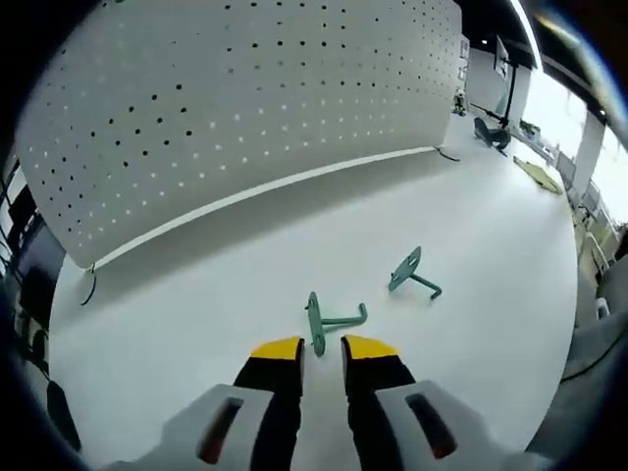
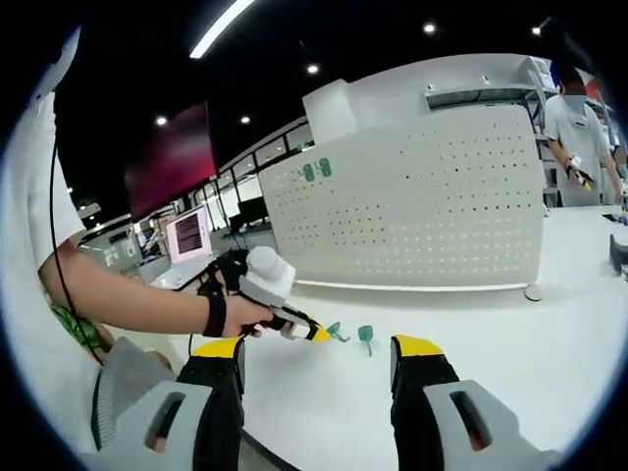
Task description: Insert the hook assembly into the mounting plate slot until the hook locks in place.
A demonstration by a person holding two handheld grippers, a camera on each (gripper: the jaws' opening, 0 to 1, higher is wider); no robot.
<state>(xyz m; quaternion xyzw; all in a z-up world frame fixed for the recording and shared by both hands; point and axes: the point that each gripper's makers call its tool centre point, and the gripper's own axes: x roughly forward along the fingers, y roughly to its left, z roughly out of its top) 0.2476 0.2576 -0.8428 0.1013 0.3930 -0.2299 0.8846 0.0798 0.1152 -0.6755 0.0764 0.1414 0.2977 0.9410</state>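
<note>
- Left gripper view: the left gripper [image 1: 323, 345] rises from the bottom edge, its two black jaws tipped with yellow pads and set a narrow gap apart, holding nothing.
- Just beyond the jaw tips, a green hook assembly [image 1: 332, 322] lies on the white table [image 1: 196, 285]; its flat plate stands on edge and its bent arm points right. Its lower end sits at the mouth of the gap, but the jaws are not closed on it.
- A second green hook assembly [image 1: 414, 274] lies farther off to the right, apart from the first.
- A white pegboard panel [image 1: 235, 108], dotted with small holes, stands upright at the far side of the table.
- Right gripper view: the right gripper [image 2: 319, 345] has its yellow-tipped jaws spread wide apart, empty, hovering above the table [image 2: 510, 324].
- Between the jaws, in the distance, the two green hook pieces [image 2: 351, 334] rest near each other on the table.
- The left gripper [image 2: 312, 332] reaches in from the left, held by a person's hand [image 2: 245, 312], its yellow tip just beside the nearer hook.
- Two green pieces [image 2: 316, 170] hang near the top left of the pegboard [image 2: 432, 196].
- A person [image 2: 574, 128] stands at the far right.
</note>
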